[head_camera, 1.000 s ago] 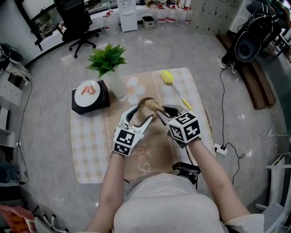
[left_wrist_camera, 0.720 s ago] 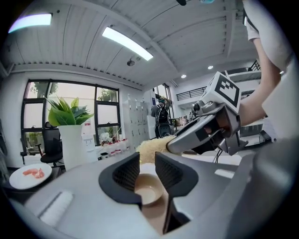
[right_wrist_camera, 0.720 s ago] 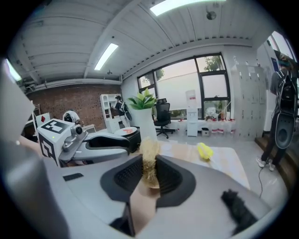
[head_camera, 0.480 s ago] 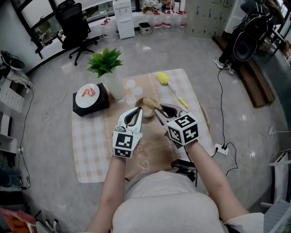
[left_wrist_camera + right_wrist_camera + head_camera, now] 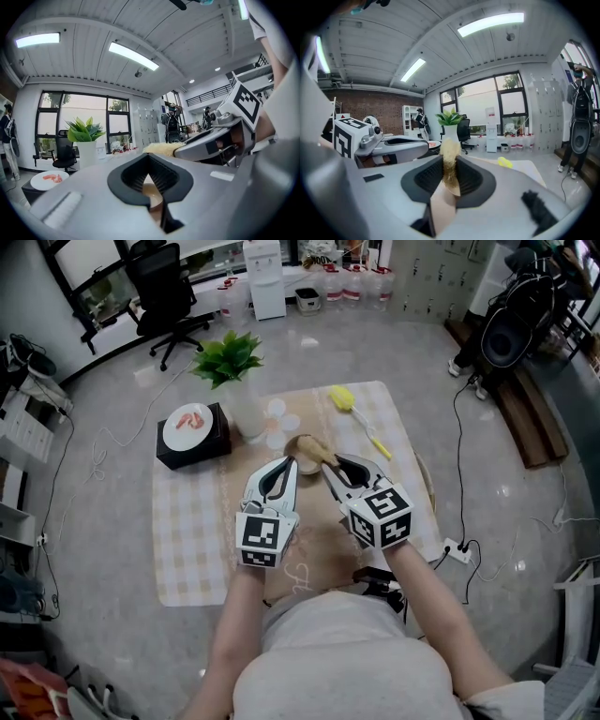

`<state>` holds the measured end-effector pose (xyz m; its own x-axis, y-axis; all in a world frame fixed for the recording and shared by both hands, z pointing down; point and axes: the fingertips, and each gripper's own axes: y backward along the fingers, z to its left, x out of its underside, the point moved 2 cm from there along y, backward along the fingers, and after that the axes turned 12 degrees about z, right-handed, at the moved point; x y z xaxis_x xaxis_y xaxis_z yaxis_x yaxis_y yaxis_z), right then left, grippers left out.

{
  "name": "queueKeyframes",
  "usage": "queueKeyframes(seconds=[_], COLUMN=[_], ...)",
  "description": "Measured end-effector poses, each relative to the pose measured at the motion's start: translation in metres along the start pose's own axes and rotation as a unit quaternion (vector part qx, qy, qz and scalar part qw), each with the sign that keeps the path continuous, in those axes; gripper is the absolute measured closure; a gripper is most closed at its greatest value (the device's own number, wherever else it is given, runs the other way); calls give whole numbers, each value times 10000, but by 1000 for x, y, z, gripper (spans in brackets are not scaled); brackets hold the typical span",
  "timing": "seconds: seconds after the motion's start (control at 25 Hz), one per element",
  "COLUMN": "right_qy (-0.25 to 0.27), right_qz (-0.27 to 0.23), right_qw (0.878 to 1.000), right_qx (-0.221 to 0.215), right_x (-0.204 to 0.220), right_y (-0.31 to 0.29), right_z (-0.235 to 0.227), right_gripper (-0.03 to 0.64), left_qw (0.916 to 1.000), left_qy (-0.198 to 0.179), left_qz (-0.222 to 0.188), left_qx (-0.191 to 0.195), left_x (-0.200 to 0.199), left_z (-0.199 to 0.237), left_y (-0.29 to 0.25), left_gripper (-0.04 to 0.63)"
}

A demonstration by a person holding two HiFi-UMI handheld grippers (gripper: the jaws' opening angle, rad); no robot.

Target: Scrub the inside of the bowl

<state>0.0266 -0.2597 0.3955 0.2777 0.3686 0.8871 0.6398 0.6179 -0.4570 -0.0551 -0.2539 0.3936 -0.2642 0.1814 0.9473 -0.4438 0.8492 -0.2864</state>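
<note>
On the table with checked cloth [image 5: 187, 549], the brown wooden bowl [image 5: 295, 444] lies near the middle. From it, the white vase with green plant [image 5: 246, 404] stands at eleven o'clock. The black box [image 5: 199, 450], with the white round plate [image 5: 187, 421] on it, is at nine o'clock, and the yellow long-handled brush [image 5: 347, 401] at one o'clock.

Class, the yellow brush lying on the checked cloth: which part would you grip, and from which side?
Probably the thin handle of the yellow brush, near mid-length, from straight above, closing across it. It lies flat with bare cloth either side; the yellow head is bulkier and looks soft.
</note>
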Motion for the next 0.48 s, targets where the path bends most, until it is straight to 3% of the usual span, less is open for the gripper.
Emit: queueKeyframes(seconds=[0.48], right_qy=[247], right_qz=[-240], right_qw=[9994], right_qx=[24], right_x=[-5], right_y=[6], right_z=[27], right_gripper=[531], left_qw=[9996], left_qy=[139], left_qz=[-164], left_qx=[-157], left_x=[-6], left_z=[1], left_y=[26], left_gripper=[594])
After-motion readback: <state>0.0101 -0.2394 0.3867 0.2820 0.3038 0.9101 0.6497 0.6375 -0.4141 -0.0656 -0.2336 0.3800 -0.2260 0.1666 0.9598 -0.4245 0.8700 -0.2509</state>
